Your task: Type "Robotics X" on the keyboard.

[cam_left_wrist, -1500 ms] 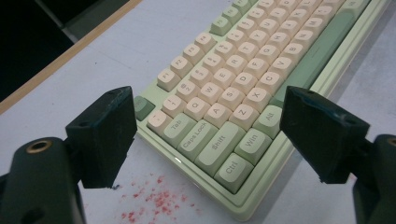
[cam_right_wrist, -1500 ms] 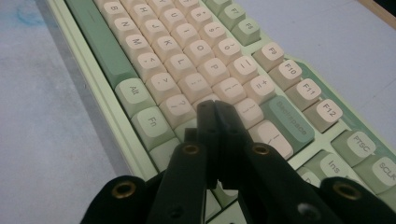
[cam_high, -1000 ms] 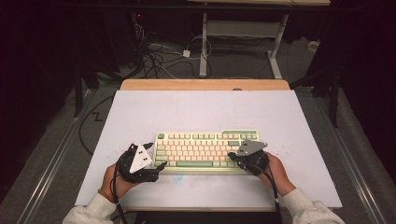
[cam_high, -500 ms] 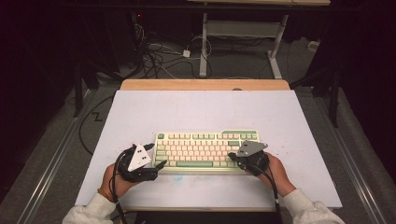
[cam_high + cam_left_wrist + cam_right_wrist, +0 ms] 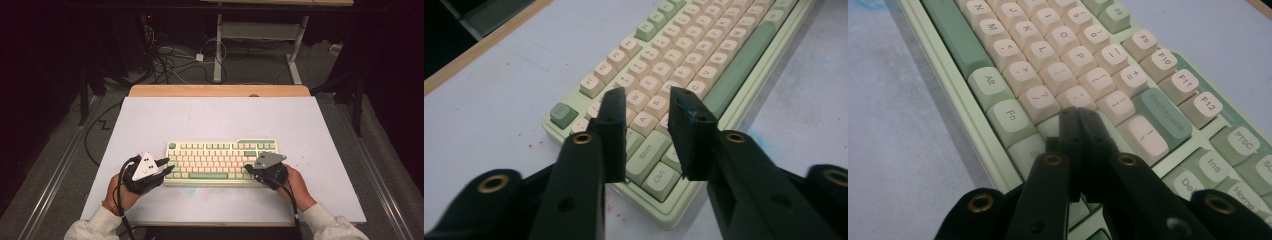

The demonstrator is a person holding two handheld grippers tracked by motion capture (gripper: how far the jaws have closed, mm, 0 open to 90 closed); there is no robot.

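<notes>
The green-and-cream keyboard (image 5: 221, 162) lies near the front edge of the white worktop (image 5: 215, 117). The left hand-held gripper (image 5: 646, 102) hovers over its left end, jaws just narrowed yet still apart (nothing between them). The right hand-held gripper (image 5: 1078, 117) sits pressed together over the right-hand keys.

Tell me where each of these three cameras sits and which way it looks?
High view: above the person's side, looking forward and down at the table; both hands show, holding the left gripper and right gripper.
Left gripper view: rides that gripper, facing the keyboard's Shift corner between parted fingers.
Right gripper view: faces the Backspace end over fingers pressed together.
All three share the keyboard.
</notes>
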